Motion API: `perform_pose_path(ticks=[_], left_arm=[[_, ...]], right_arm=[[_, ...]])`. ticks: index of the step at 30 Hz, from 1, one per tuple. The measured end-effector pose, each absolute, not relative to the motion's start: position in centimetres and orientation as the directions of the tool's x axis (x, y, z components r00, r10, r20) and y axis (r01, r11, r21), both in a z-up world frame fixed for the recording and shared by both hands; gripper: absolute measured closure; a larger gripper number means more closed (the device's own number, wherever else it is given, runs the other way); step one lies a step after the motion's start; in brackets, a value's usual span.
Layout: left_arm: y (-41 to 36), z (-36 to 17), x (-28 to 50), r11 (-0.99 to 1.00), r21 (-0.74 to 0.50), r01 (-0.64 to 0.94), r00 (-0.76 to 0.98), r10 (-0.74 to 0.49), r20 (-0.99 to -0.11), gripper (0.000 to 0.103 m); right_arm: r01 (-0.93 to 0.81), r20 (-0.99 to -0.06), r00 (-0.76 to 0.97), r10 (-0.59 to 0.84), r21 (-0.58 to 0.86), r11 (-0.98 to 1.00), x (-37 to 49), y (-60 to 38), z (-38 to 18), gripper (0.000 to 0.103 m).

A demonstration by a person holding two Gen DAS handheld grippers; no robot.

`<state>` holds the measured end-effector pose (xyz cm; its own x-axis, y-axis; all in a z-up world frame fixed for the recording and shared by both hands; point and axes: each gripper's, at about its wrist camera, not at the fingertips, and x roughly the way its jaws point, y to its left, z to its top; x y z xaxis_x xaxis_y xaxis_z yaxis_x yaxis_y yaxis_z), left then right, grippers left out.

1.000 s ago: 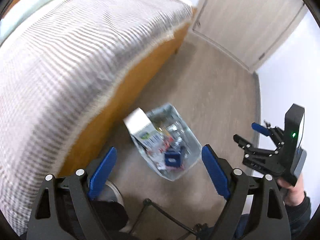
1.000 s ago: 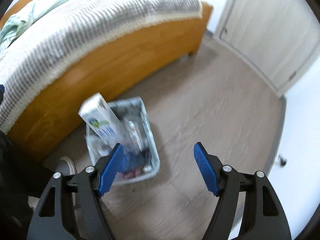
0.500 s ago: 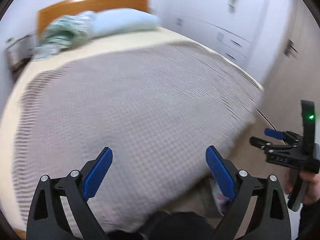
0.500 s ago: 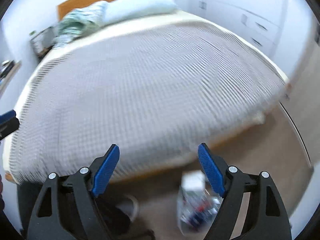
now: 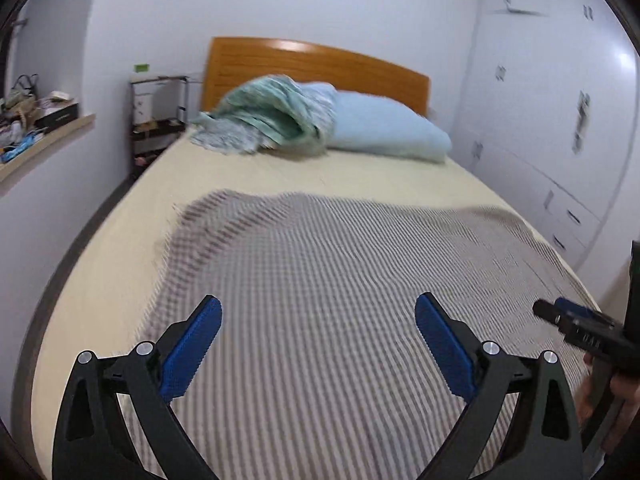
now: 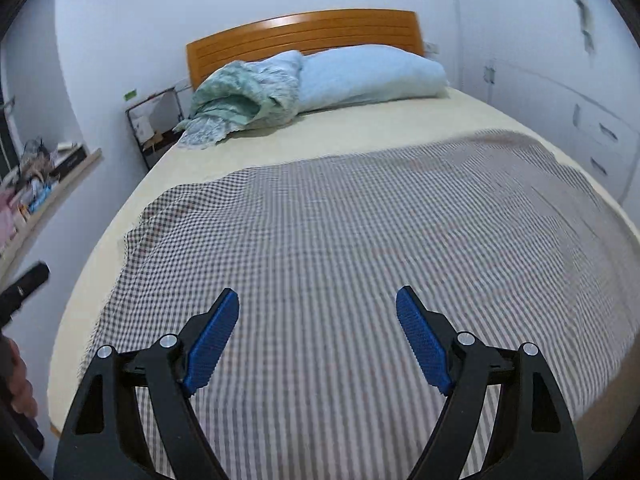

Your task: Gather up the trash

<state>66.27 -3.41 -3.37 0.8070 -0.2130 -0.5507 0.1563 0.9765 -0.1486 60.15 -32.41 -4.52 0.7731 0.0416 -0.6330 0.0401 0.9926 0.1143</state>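
A checked blanket [image 6: 360,240] covers the near part of the bed [image 6: 360,132]. At the far end a crumpled quilt [image 6: 240,100] lies left of a pillow [image 6: 372,76], both before the headboard [image 6: 304,30]. A bedside rack [image 5: 160,120] stands left of the bed, drawers [image 5: 568,216] to its right.

Bed [image 6: 280,152] is filling the room, wooden headboard [image 6: 304,36] sitting against the white back wall [image 6: 200,0]. Checked blanket [image 6: 360,260] is covering the bed's near half; pale blue pillow [image 6: 372,76] and crumpled green bedding [image 6: 240,100] are lying below the headboard. Wire shelf unit [image 5: 160,116] is standing left of the headboard, white wardrobe [image 5: 560,120] right of the bed.
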Motion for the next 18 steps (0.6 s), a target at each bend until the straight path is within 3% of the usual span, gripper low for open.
perform_pose_path(ticks=[8,11,18], left_arm=[[-0.3,-3.7,73.5,0.994,-0.090,0.054,0.900,-0.088,-0.427,0.009],[0.2,-5.0,75.2,0.998,-0.065,0.021,0.930,-0.043,-0.366,0.009],[0.8,-8.7,77.6,0.999,-0.047,-0.011,0.953,-0.004,-0.304,0.009]], right_arm=[[-0.015,-0.520,0.854,0.012,-0.002,1.000,68.5,-28.3,-5.3,0.026],[-0.041,-0.427,0.904,0.025,-0.028,0.999,70.2,-27.5,-6.2,0.026],[0.013,-0.368,0.929,-0.034,-0.059,0.998,73.3,-27.0,-9.6,0.026]])
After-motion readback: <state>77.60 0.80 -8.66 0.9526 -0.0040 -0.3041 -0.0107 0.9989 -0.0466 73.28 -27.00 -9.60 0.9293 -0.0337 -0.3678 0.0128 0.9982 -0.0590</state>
